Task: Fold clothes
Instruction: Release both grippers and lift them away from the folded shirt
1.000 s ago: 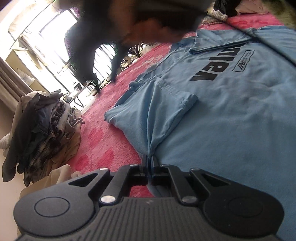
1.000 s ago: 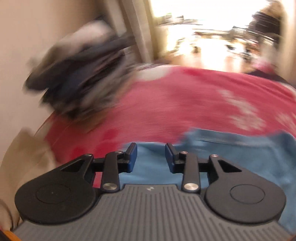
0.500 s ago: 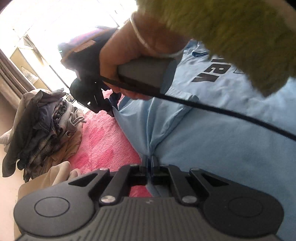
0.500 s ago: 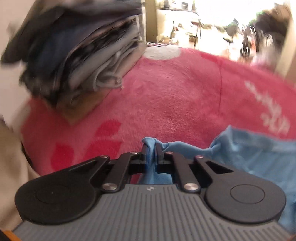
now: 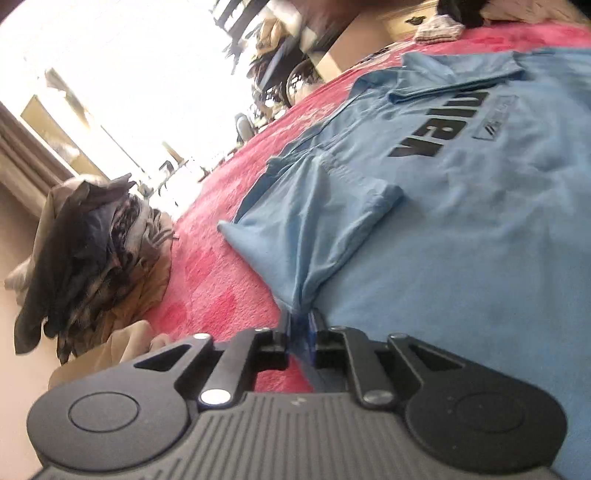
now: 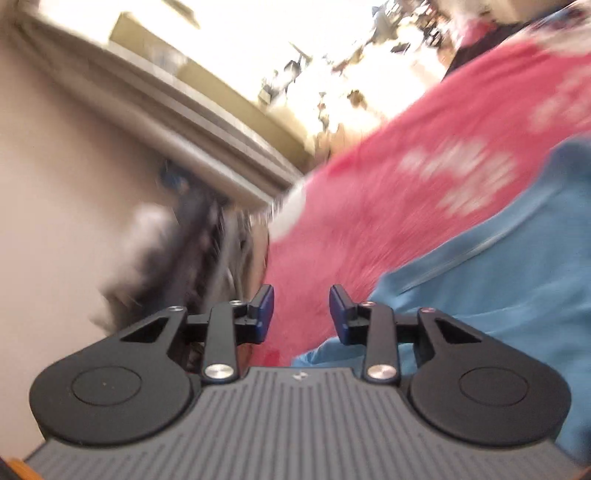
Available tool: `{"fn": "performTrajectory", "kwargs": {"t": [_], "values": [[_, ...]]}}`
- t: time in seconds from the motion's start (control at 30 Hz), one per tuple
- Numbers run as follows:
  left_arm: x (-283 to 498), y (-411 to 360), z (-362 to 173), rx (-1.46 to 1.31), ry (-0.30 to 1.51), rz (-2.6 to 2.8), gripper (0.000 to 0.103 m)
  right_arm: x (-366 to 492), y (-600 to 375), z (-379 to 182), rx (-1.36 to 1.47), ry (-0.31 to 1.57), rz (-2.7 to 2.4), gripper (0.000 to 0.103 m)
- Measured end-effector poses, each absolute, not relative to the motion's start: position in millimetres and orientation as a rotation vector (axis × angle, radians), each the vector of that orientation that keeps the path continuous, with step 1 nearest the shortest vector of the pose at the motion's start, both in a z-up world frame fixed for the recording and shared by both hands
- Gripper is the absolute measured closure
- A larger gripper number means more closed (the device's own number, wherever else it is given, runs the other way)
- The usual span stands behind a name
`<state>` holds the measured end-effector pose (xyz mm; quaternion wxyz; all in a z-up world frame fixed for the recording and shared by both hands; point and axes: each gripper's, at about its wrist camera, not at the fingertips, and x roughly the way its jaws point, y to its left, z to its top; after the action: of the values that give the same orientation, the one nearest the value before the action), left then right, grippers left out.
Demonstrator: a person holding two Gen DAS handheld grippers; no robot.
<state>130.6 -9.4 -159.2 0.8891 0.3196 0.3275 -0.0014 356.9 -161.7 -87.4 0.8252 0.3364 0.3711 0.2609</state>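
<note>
A light blue T-shirt (image 5: 461, 240) with black lettering lies spread on a pink blanket (image 5: 221, 273). Its sleeve (image 5: 314, 221) is folded in over the body. My left gripper (image 5: 301, 325) sits at the shirt's near edge, where a pinched fold of blue cloth runs between its jaws. Those jaws are opening, and a narrow gap shows beside the cloth. In the blurred right wrist view my right gripper (image 6: 301, 310) is opening, with nothing between its fingers. It hangs over the blanket (image 6: 406, 206) at the edge of the shirt (image 6: 498, 295).
A pile of dark and tan clothes (image 5: 92, 251) lies at the blanket's left end by the wall, and shows blurred in the right wrist view as the pile (image 6: 192, 266). More garments (image 5: 439, 29) lie at the far end. A bright window with furniture stands beyond.
My right gripper let go of the blue cloth it pinched, opened and rolled away. The hand and sleeve that crossed the left wrist view are gone. My left jaws have parted slightly.
</note>
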Motion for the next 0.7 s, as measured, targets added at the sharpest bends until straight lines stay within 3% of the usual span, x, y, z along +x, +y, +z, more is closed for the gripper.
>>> {"fn": "performTrajectory", "kwargs": {"t": [0.03, 0.1, 0.37, 0.57, 0.7], "values": [[135, -5, -155, 0.646, 0.696, 0.005, 0.075, 347, -185, -75, 0.727, 0.773, 0.537, 0.068], [140, 3, -142, 0.588, 0.725, 0.026, 0.068, 319, -234, -49, 0.753, 0.735, 0.495, 0.062], [121, 27, -66, 0.441, 0.709, 0.089, 0.060, 149, -418, 39, 0.884, 0.553, 0.309, 0.052], [83, 31, -8, 0.243, 0.730, -0.050, 0.046, 6, -485, 48, 0.948, 0.463, 0.191, 0.042], [53, 34, -11, 0.049, 0.892, -0.209, 0.043, -52, -494, 25, 0.924, 0.527, 0.102, 0.039]]}}
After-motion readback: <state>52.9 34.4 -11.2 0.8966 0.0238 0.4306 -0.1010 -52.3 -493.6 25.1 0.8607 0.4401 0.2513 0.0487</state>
